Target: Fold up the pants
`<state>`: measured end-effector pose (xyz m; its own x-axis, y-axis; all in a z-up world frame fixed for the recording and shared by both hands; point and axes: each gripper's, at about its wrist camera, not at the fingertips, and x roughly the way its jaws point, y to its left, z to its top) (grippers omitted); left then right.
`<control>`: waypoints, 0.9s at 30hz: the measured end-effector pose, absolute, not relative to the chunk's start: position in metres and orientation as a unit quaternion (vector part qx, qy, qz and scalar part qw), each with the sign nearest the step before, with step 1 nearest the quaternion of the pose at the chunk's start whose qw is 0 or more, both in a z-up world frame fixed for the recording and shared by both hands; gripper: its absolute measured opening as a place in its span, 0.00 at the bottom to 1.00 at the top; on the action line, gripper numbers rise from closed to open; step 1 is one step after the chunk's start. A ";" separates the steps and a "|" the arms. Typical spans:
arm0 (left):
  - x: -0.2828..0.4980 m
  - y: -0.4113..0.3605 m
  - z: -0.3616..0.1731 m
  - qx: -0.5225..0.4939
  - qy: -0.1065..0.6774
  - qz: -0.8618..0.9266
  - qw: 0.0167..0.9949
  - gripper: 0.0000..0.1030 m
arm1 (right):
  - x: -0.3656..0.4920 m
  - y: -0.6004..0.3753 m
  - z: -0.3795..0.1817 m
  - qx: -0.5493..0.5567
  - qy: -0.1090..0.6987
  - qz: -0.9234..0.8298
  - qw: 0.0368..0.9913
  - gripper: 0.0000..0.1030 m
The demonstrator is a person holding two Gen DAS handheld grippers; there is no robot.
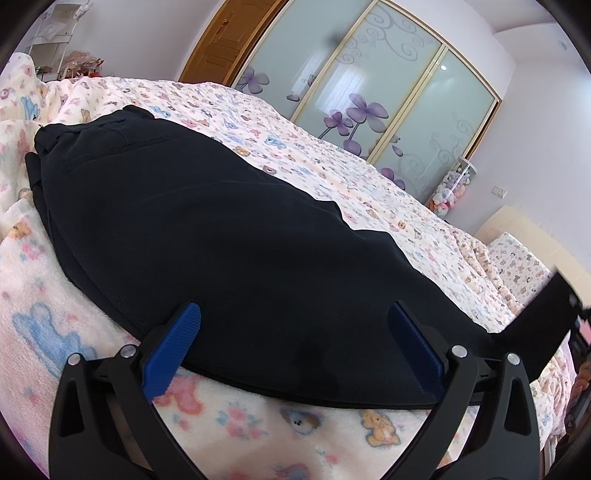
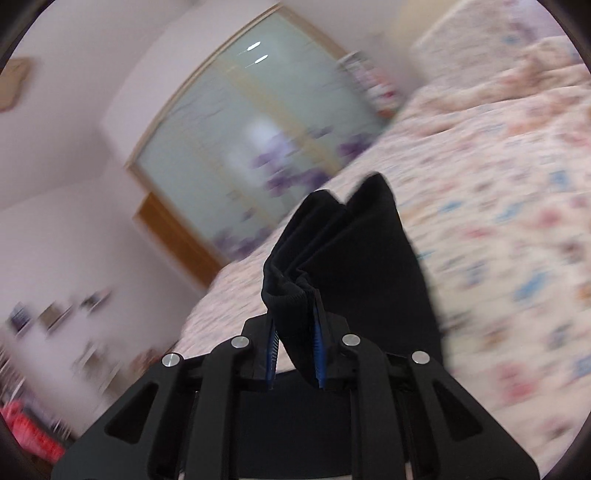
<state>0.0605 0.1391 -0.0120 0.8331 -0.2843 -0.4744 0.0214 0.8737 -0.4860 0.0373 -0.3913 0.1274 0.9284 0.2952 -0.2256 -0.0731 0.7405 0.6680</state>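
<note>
Black pants (image 1: 221,229) lie lengthwise on a bed blanket (image 1: 369,177) printed with bears, waistband at the far left. My left gripper (image 1: 294,310) is open at the near edge of the pants, its blue fingers (image 1: 177,343) spread wide over the cloth without pinching it. At the right edge of the left wrist view, the leg end (image 1: 546,314) rises off the bed. In the blurred right wrist view, my right gripper (image 2: 295,317) is shut on a bunched fold of the pants (image 2: 351,258) and holds it up above the bed.
Sliding wardrobe doors (image 1: 369,92) with purple flowers stand beyond the bed, beside a wooden door (image 1: 221,40). A clear tube of plush toys (image 1: 452,188) stands at the far right corner. Shelves (image 1: 55,33) are at the far left. The blanket (image 2: 498,221) stretches to the right.
</note>
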 end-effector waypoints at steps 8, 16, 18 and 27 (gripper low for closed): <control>0.060 0.141 -0.013 -0.242 0.273 -0.086 0.927 0.98 | 0.121 -0.269 0.010 0.320 0.392 0.152 0.849 0.16; 0.062 0.140 -0.013 -0.245 0.272 -0.085 0.927 0.98 | 0.104 -0.255 0.041 0.309 0.335 0.179 0.872 0.16; 0.061 0.139 -0.013 -0.245 0.272 -0.085 0.927 0.98 | 0.103 -0.240 0.050 0.288 0.332 0.203 0.875 0.16; 0.059 0.141 -0.014 -0.253 0.267 -0.091 0.925 0.98 | 0.096 -0.182 0.012 0.121 0.442 0.226 0.859 0.54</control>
